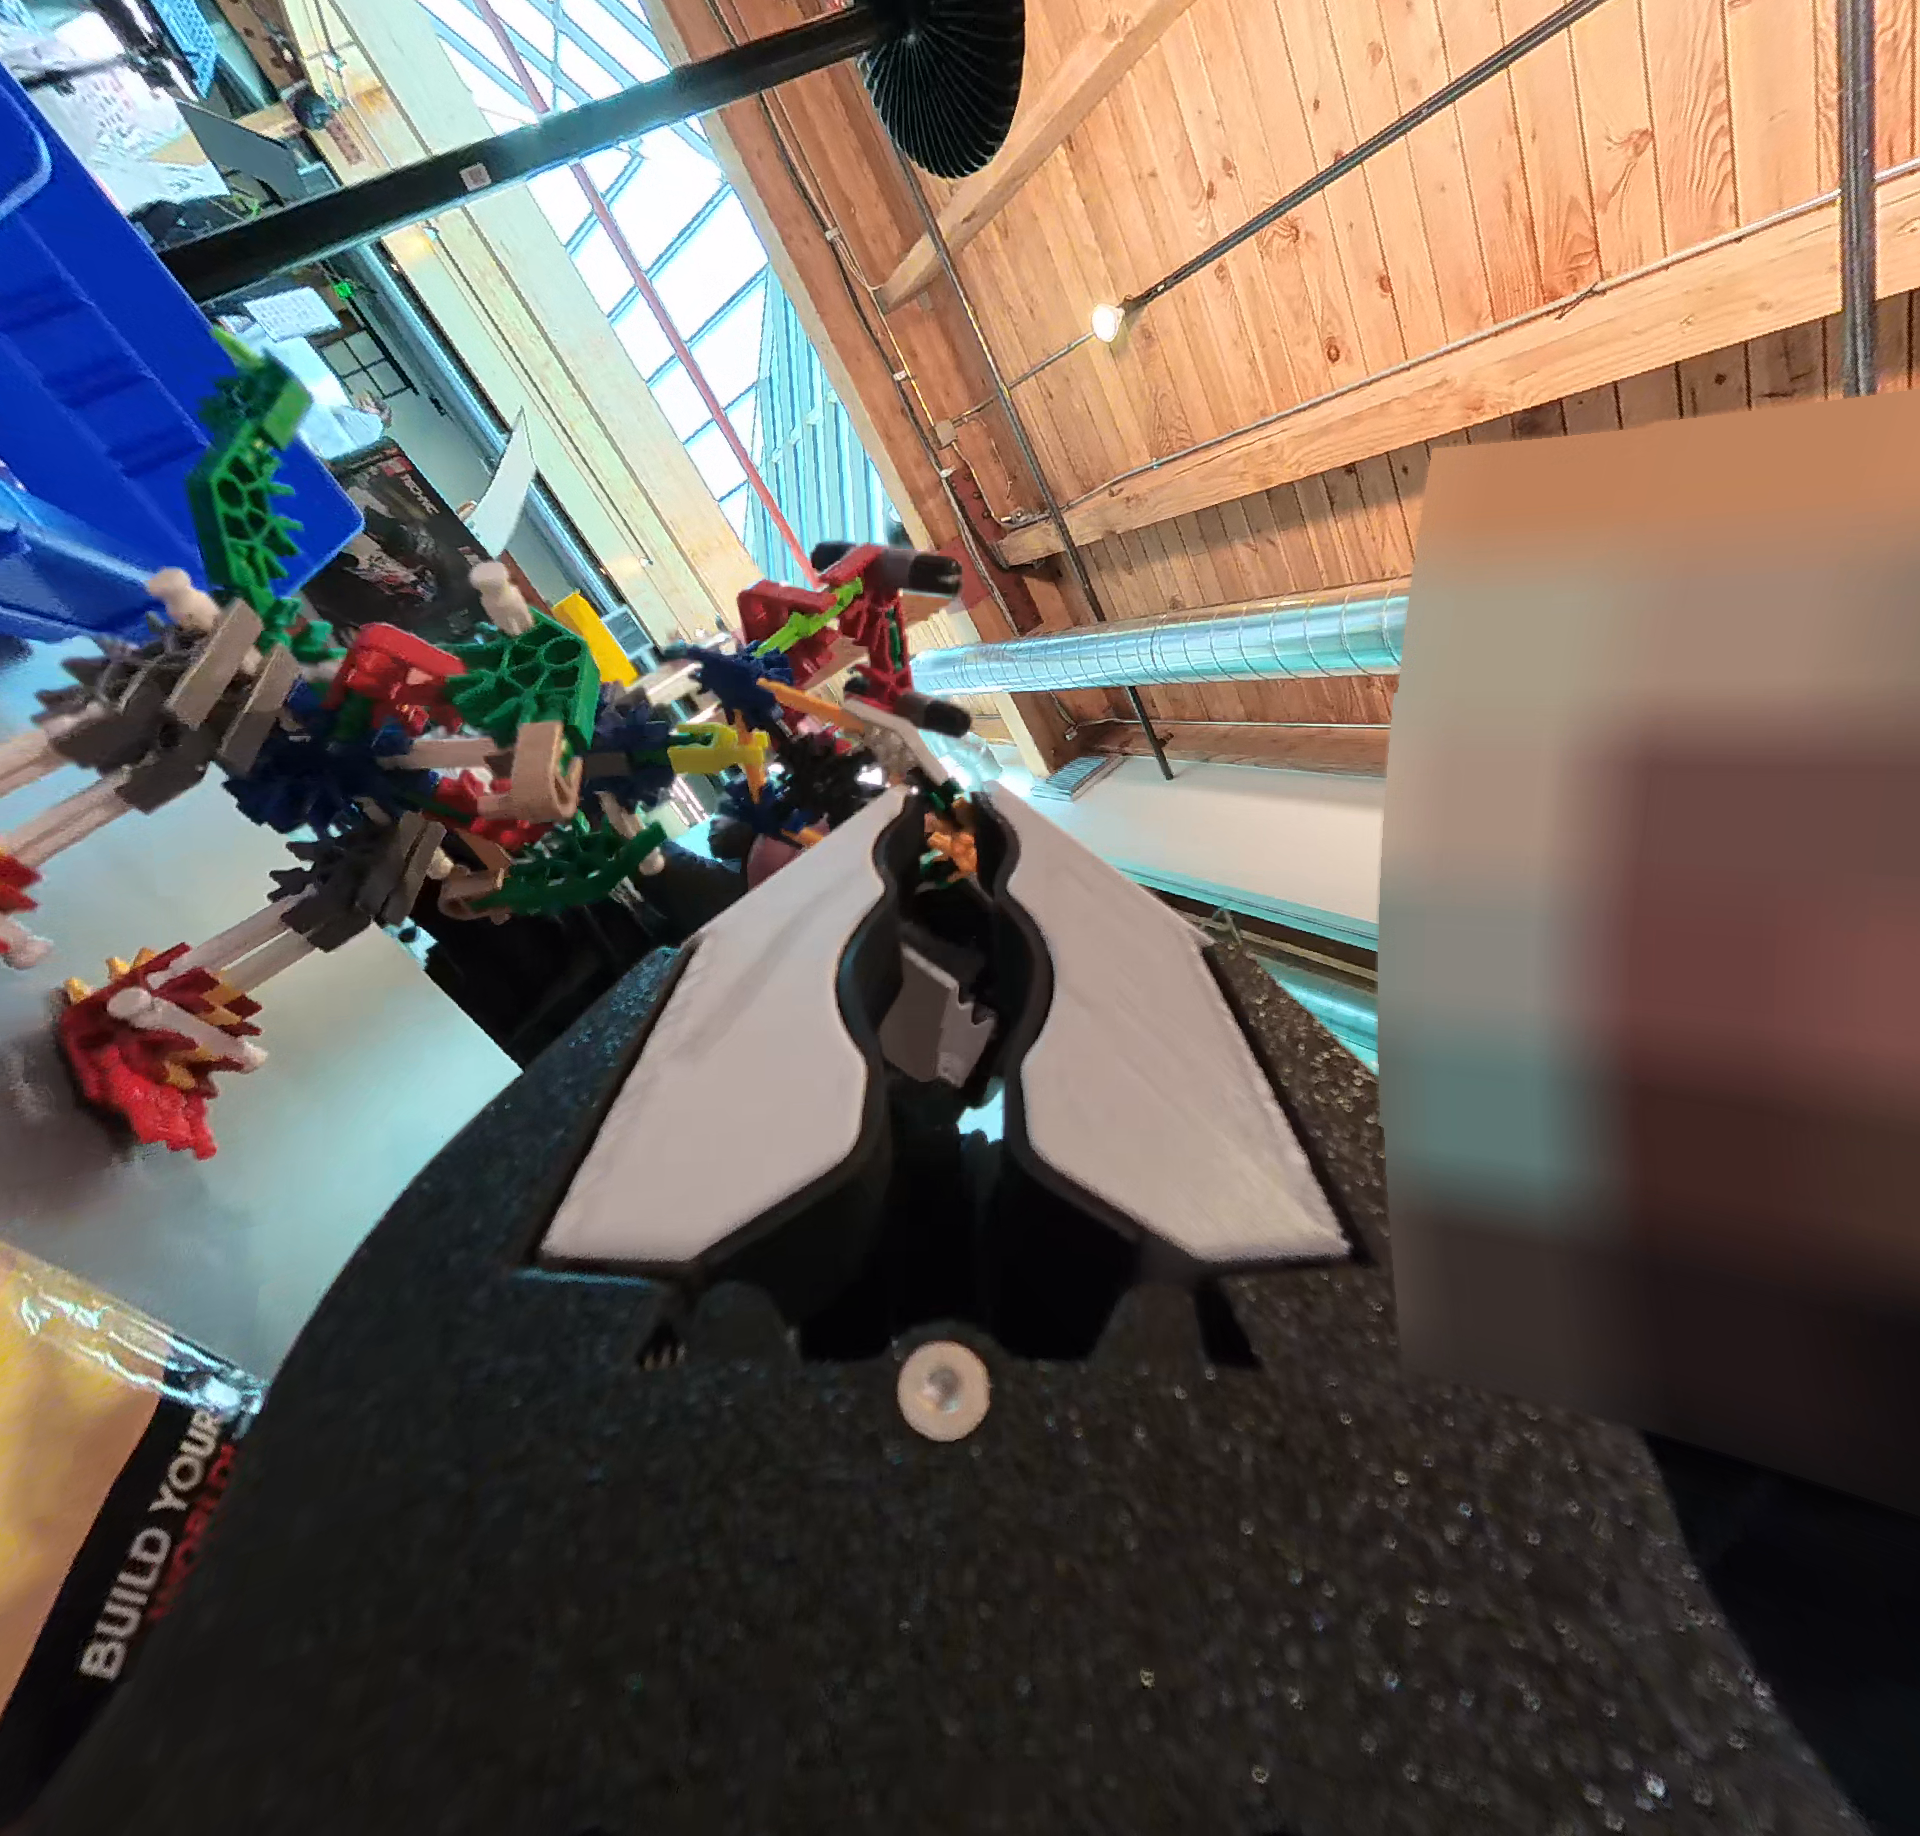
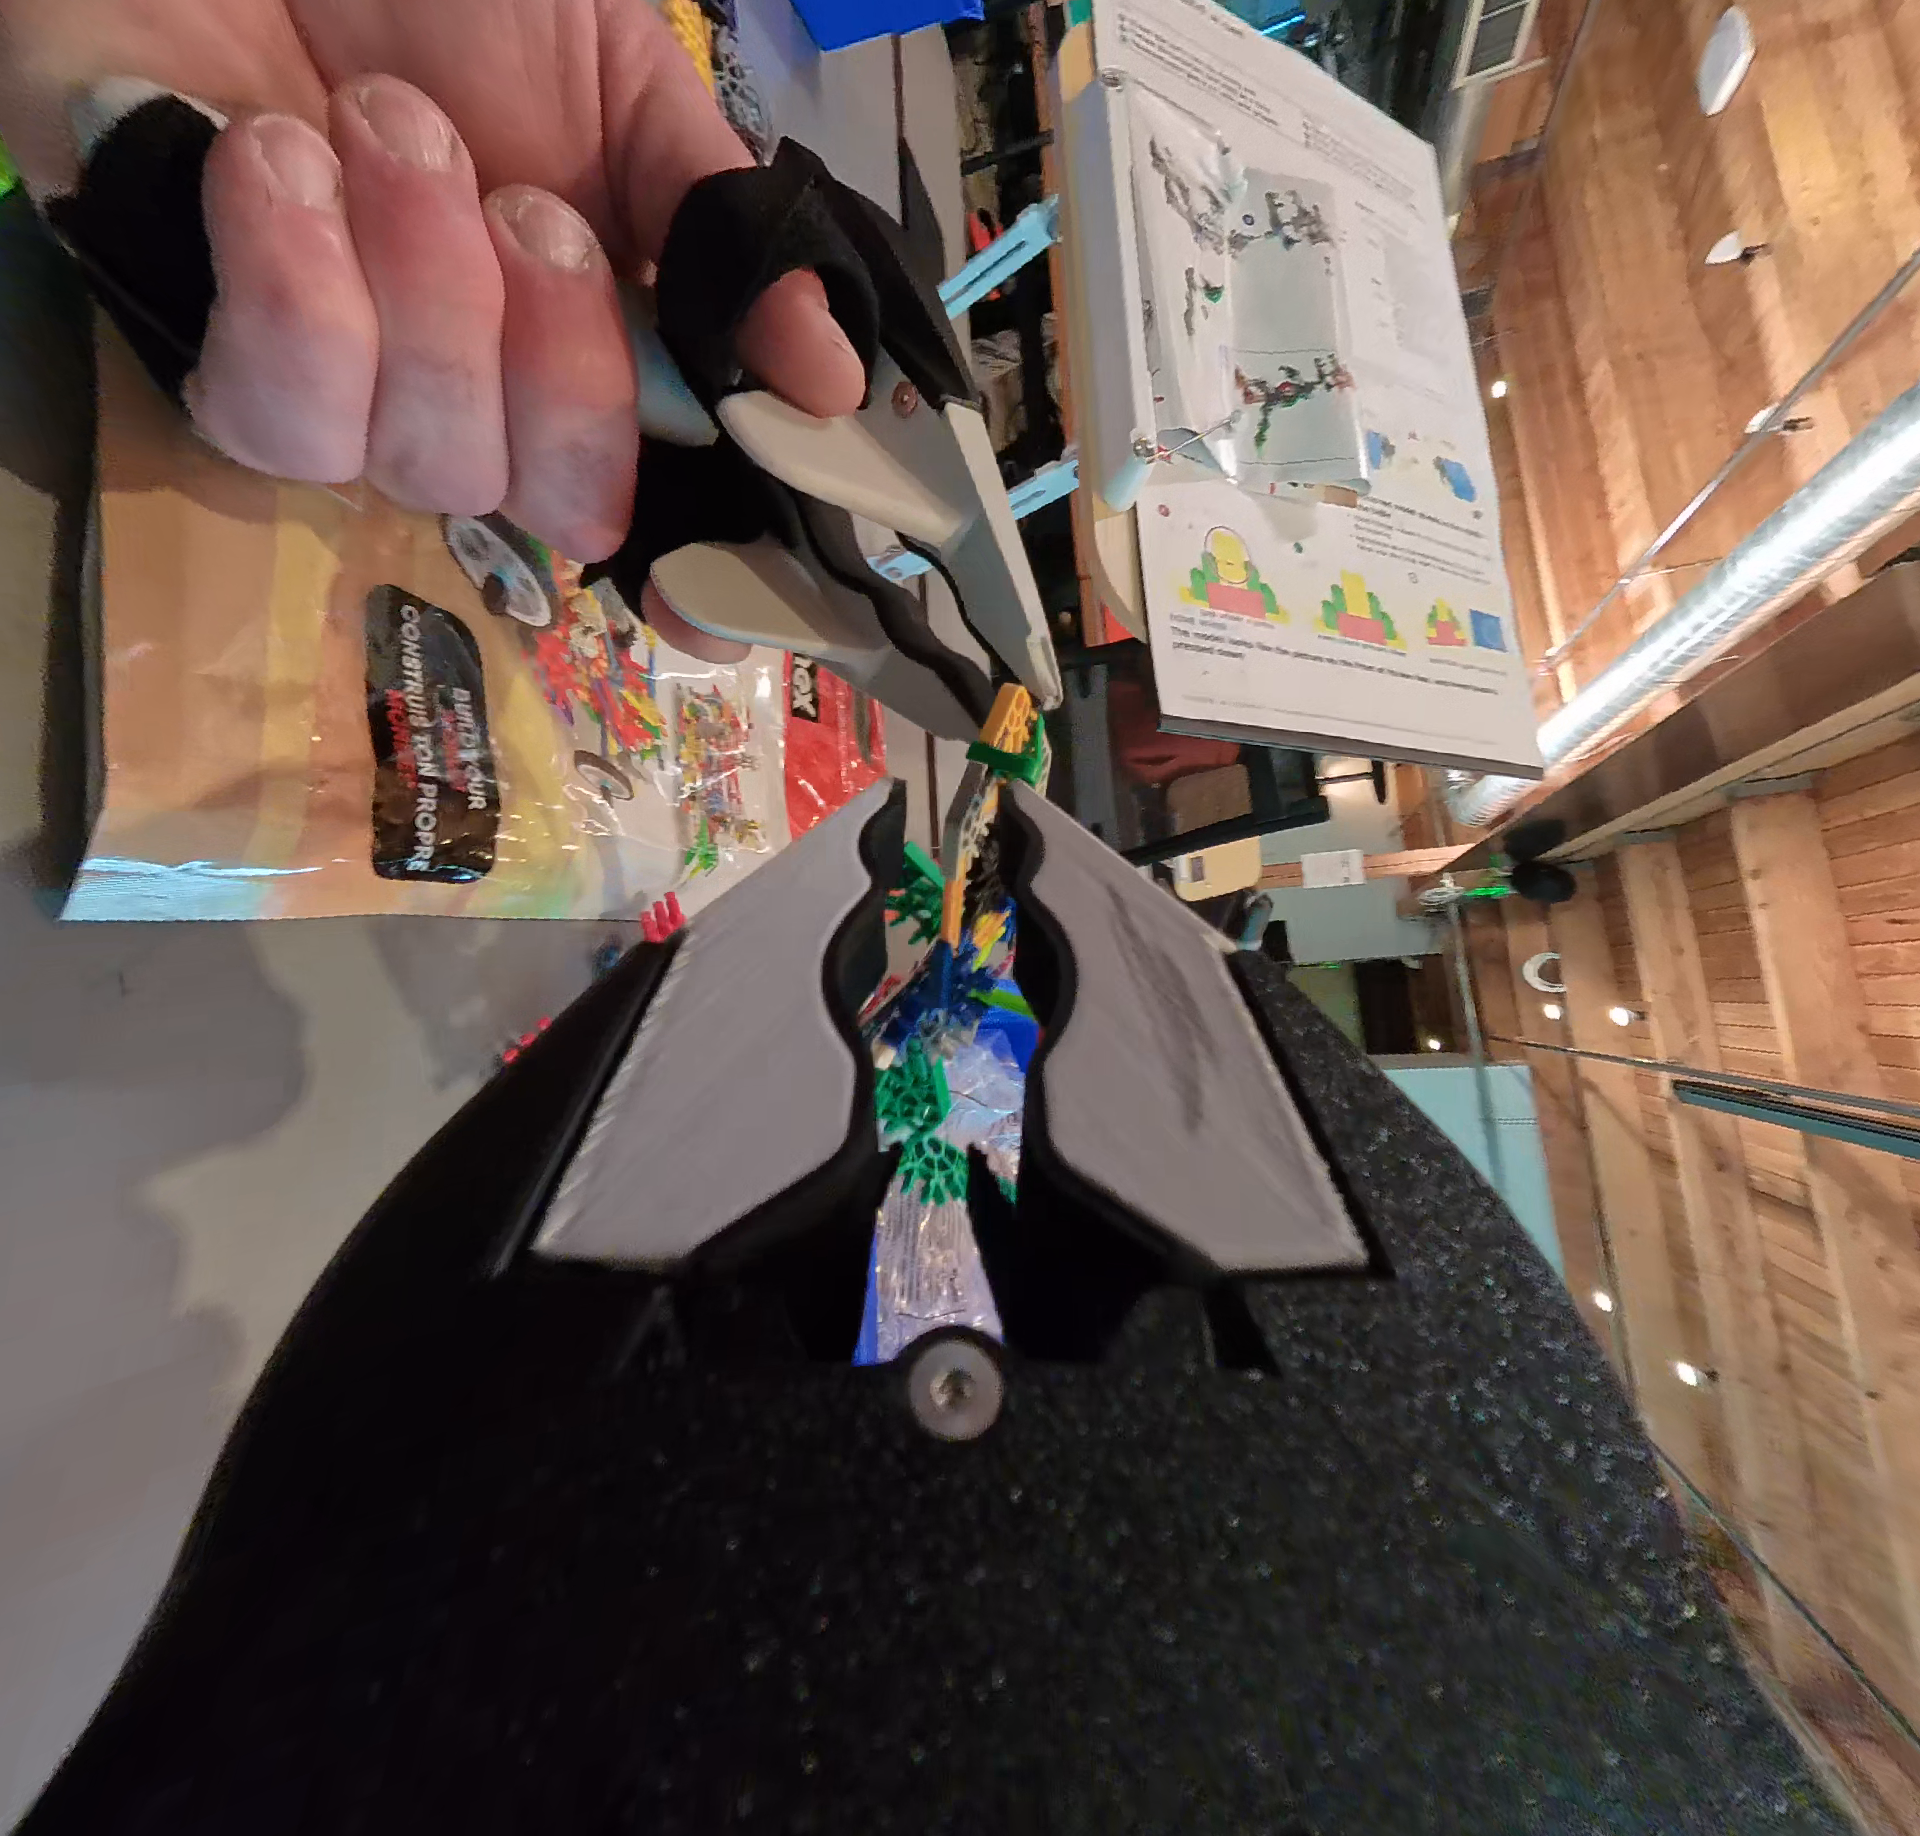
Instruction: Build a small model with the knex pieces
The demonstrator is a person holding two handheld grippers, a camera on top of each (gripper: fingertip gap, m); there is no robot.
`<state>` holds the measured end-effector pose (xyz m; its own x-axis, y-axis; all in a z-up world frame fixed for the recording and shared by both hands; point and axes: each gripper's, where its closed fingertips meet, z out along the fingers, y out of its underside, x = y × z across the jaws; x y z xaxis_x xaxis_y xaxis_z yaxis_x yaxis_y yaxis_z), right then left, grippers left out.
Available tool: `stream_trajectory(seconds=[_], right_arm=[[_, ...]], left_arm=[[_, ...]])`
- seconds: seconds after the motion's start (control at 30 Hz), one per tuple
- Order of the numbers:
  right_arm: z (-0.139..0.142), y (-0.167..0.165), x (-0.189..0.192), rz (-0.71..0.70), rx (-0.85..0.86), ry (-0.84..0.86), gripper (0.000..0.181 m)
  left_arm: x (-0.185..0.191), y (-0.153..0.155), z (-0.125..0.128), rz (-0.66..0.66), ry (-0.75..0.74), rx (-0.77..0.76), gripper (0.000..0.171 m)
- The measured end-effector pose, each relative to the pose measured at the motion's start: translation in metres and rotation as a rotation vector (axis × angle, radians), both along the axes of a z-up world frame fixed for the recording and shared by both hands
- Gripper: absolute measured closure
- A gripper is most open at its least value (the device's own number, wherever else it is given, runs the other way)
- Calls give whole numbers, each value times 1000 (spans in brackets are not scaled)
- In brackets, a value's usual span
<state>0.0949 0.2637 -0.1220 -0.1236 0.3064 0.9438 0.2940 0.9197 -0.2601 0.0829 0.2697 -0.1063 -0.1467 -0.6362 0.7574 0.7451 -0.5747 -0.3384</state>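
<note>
A many-coloured rod-and-connector toy model [image 1: 436,737] stretches across the left wrist view, held above the grey table [image 1: 312,1111]. My left gripper [image 1: 948,807] is shut on an orange and green connector [image 1: 951,841] at the model's near end. A grey piece [image 1: 935,1017] sits deeper between its fingers. In the right wrist view a hand [image 2: 364,228] holds the left gripper [image 2: 1013,700], pinching a yellow-orange connector [image 2: 1010,721]. My right gripper [image 2: 953,794] closes on a grey and yellow connector [image 2: 977,812] just below it. Green and blue connectors [image 2: 914,1100] show behind its fingers.
A shiny orange bag of toy pieces [image 2: 260,664] lies on the table [image 2: 208,1111]; it also shows in the left wrist view [image 1: 62,1423]. A blue bin [image 1: 94,415] stands at the left. A printed instruction sheet on a stand [image 2: 1299,384] is behind. My two grippers' fingertips are within a few centimetres of each other.
</note>
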Motion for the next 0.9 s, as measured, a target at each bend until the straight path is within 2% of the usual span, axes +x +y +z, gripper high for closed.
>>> stream_trajectory(seconds=[0.17, 0.3, 0.4, 0.57, 0.9], right_arm=[[18, -8, 11, 50, -114, -18, 164], [42, 8, 10, 11, -210, -26, 166], [40, 18, 3, -11, -156, -117, 170], [25, 22, -7, 33, 43, -304, 169], [12, 18, -15, 127, 131, -477, 162]], left_arm=[[-2, 2, -3, 5, 19, 1, 165], [1, 2, -3, -3, 44, 15, 166], [2, 1, -3, -7, 65, 28, 166], [1, 0, -3, -14, 72, 38, 167], [4, -2, -4, -47, 87, 54, 167]])
